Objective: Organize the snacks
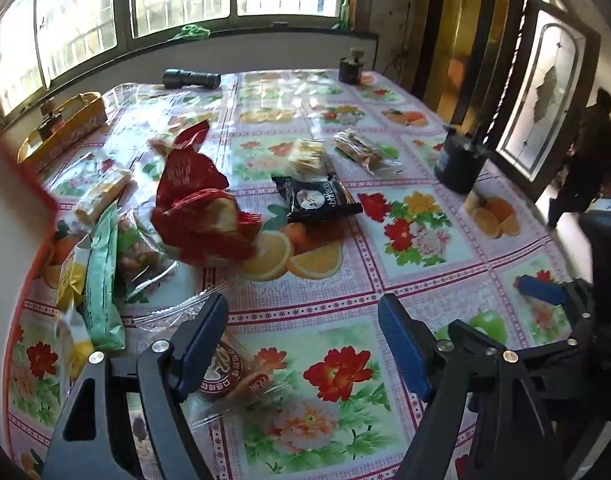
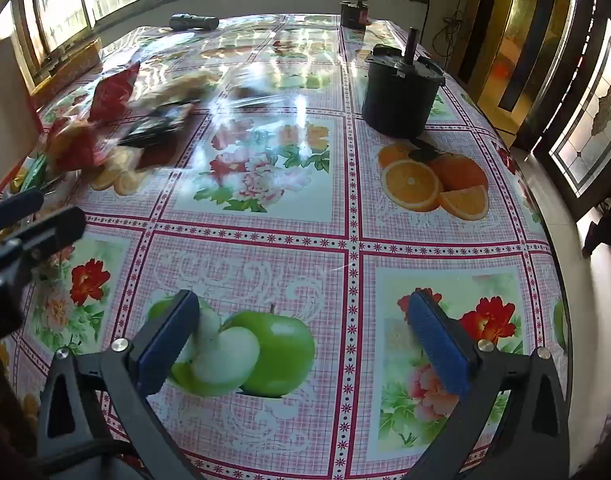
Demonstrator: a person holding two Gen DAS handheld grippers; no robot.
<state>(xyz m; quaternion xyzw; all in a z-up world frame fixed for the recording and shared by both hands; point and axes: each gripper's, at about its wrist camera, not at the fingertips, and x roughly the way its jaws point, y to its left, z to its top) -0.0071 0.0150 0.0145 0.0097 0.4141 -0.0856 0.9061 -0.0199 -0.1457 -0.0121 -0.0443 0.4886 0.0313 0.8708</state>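
Both grippers spread wide over the snack-strewn table, nothing held.

Ahead and left of the left gripper (image 1: 303, 340), a long mint-green packet (image 1: 102, 276) lies lengthwise, pointing away; a red bag (image 1: 203, 208) sits crumpled beyond it, and a black sachet (image 1: 319, 200) lies straight ahead. A clear-wrapped round cake (image 1: 229, 368) lies just beside its left finger (image 1: 197, 344), not pinched. The right gripper (image 2: 301, 344) tilts down over bare flowered tablecloth (image 2: 345, 240); a black pot (image 2: 399, 92) stands far ahead, snacks well off to its left.
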